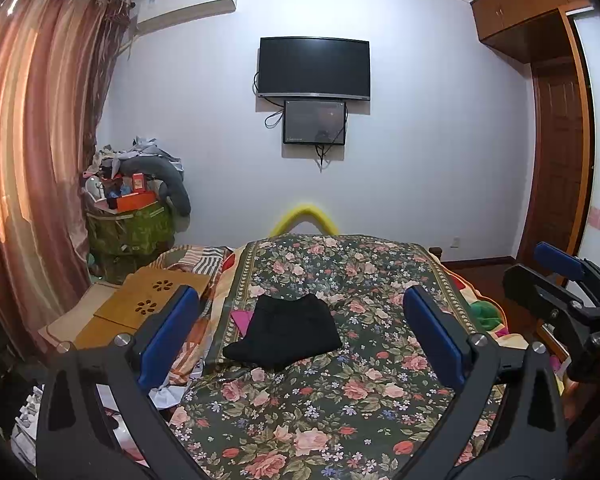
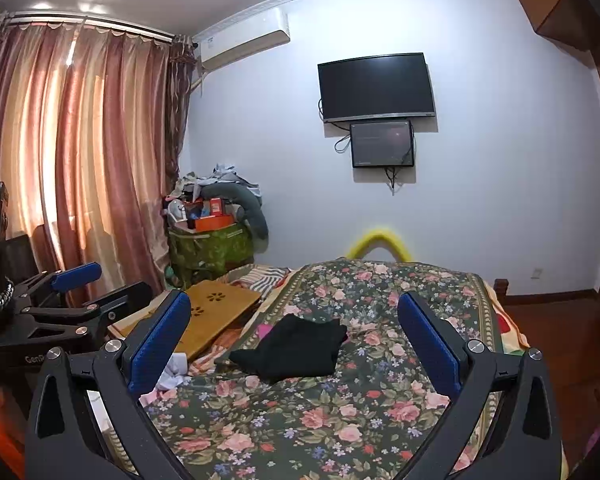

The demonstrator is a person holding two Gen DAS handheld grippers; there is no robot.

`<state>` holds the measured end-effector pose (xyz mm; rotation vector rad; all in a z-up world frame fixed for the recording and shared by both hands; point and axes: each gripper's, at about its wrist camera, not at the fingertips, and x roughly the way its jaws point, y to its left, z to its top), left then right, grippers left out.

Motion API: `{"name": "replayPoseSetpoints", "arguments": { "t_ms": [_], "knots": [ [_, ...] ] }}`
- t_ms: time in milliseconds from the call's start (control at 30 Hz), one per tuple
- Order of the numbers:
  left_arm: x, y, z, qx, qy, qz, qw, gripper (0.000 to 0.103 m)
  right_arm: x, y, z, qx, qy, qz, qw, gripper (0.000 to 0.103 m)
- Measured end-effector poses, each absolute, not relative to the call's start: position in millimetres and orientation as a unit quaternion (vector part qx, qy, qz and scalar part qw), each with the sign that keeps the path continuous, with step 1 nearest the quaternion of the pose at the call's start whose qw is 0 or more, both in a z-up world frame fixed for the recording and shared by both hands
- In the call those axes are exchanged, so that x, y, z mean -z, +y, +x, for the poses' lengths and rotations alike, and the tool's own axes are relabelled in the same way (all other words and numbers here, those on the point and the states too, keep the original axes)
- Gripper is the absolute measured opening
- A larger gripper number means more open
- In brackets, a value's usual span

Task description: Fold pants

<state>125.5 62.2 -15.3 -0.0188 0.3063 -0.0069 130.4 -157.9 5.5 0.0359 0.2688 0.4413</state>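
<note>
Pants, black and already gathered into a compact bundle, lie on the floral bedspread a little left of the bed's middle, well ahead of both claws. Nearest the cameras, the left claw and the right claw are each spread wide and hold nothing, both raised above the near part of the bed. The bundle looks folded, so the work seems finished or close to it. If a tidy-up is wanted, it is best to come down on the loose near edge, pinch only the top layers, and lay them flat without dragging the bedspread. Beyond lie a wooden lap tray at the left, then the wall-mounted television.
</note>
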Motion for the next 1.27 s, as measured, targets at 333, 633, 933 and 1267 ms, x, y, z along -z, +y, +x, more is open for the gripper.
{"name": "replayPoseSetpoints", "arguments": {
  "t_ms": [333, 633, 933, 1267],
  "knots": [
    [17.5, 59.1, 125.2, 0.007, 0.153, -0.009, 0.988, 0.103, -6.5, -158.5, 129.5, -0.218, 0.131, 0.018, 0.967, 0.103],
    [17.1, 58.1, 122.6, 0.021, 0.148, -0.009, 0.989, 0.103, -8.0, -160.2, 128.0, -0.218, 0.129, 0.02, 0.967, 0.103],
    [16.3, 60.7, 124.2, 0.032, 0.158, -0.019, 0.987, 0.103, -8.6, -159.9, 129.2, -0.215, 0.131, 0.019, 0.967, 0.103],
    [21.7, 72.1, 123.4, 0.032, 0.161, -0.027, 0.986, 0.103, -7.7, -150.2, 132.8, -0.215, 0.137, 0.01, 0.967, 0.103]
  ]
}}
